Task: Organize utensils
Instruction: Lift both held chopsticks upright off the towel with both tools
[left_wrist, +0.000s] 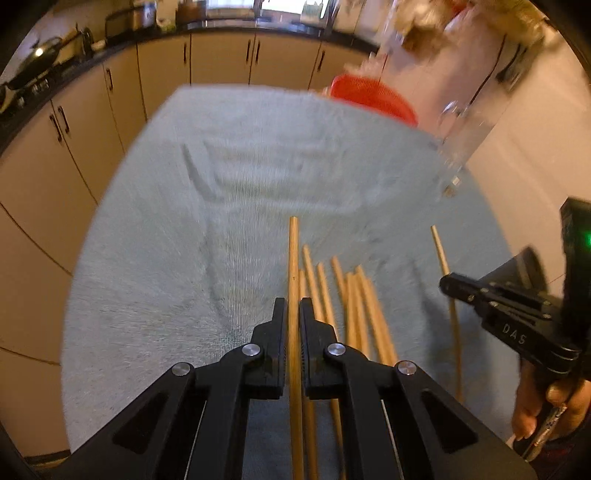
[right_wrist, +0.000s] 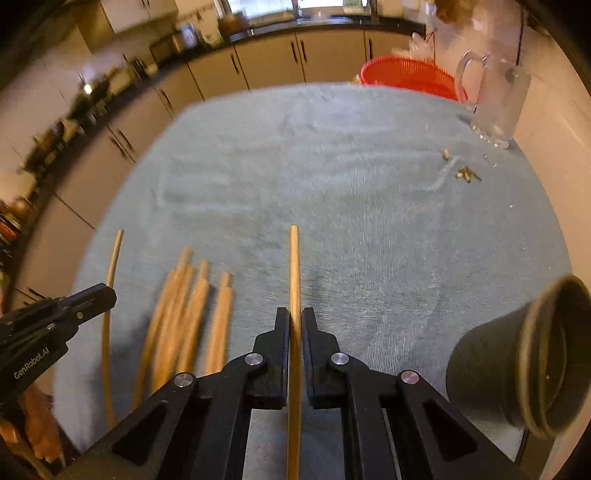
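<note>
Each pair of tongs is clenched on a single wooden chopstick. The left tongs (left_wrist: 292, 314) hold the left chopstick (left_wrist: 293, 258), which runs straight forward between the fingers, its tip out over the blue towel (left_wrist: 221, 221) that covers the surface. The right tongs (right_wrist: 295, 323) grip the right chopstick (right_wrist: 294, 266) the same way. The remaining chopsticks (right_wrist: 192, 310) lie in a loose fan on the towel between the two grippers.

A dark cup (right_wrist: 524, 354) lies tipped at the right edge of the right wrist view, its mouth turned toward the camera; it is probably the holder the sticks belong in. To do this step well, each stick should stay clamped firmly and aligned with the fingers, so its tip can be steered. The right stick looks best placed to go first: tip aimed into the cup's mouth, then let go only once it is well inside. Since the cup seems tilted, a nudge could roll it.
</note>
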